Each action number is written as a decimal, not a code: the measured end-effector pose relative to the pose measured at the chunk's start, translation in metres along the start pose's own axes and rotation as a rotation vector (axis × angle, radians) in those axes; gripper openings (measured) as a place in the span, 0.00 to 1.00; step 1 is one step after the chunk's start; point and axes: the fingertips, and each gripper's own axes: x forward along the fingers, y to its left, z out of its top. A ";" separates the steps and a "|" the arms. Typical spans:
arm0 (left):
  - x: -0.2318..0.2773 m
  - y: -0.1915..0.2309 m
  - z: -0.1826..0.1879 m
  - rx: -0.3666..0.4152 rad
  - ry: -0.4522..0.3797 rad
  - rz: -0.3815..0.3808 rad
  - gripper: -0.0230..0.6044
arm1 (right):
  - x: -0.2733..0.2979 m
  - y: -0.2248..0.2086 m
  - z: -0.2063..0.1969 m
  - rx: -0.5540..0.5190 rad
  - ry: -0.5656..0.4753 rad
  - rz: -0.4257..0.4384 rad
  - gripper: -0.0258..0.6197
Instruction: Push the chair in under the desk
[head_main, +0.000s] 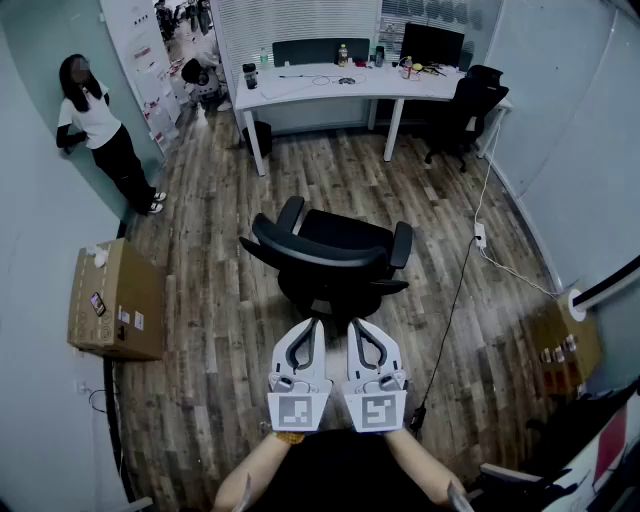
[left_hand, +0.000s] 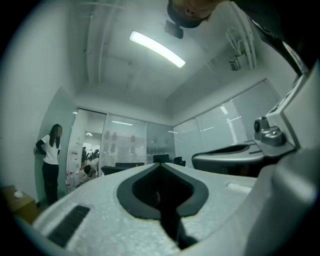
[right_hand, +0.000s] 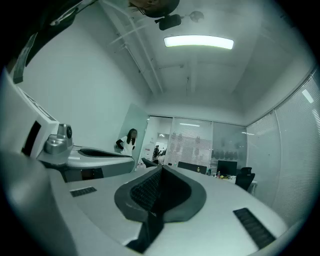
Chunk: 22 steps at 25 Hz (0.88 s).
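Observation:
A black office chair (head_main: 330, 255) stands on the wood floor in mid-room, its backrest toward me and its seat facing the white desk (head_main: 300, 88) at the far wall. The gap under the desk lies well beyond the chair. My left gripper (head_main: 314, 323) and right gripper (head_main: 356, 323) are held side by side, level, just behind the chair's backrest and apart from it. Both are shut with nothing between the jaws. The left gripper view shows its closed jaws (left_hand: 161, 166) and the right gripper view shows the same (right_hand: 160, 169), both pointing toward the far desk (right_hand: 200, 170).
A second black chair (head_main: 470, 105) stands at the desk's right end. A person (head_main: 100, 135) stands by the left wall. A cardboard box (head_main: 115, 300) sits at left, another box (head_main: 565, 345) at right. A cable (head_main: 455, 290) runs across the floor. A dark bin (head_main: 258, 135) is under the desk.

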 end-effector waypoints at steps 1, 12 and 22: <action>0.001 -0.004 -0.001 -0.006 0.007 0.006 0.05 | -0.003 -0.004 0.000 0.004 -0.006 -0.001 0.02; 0.003 -0.036 -0.014 0.017 0.070 0.105 0.05 | -0.021 -0.039 -0.022 0.036 -0.024 0.088 0.07; 0.010 0.008 -0.045 0.058 0.110 0.141 0.05 | 0.014 -0.021 -0.059 0.000 0.049 0.180 0.12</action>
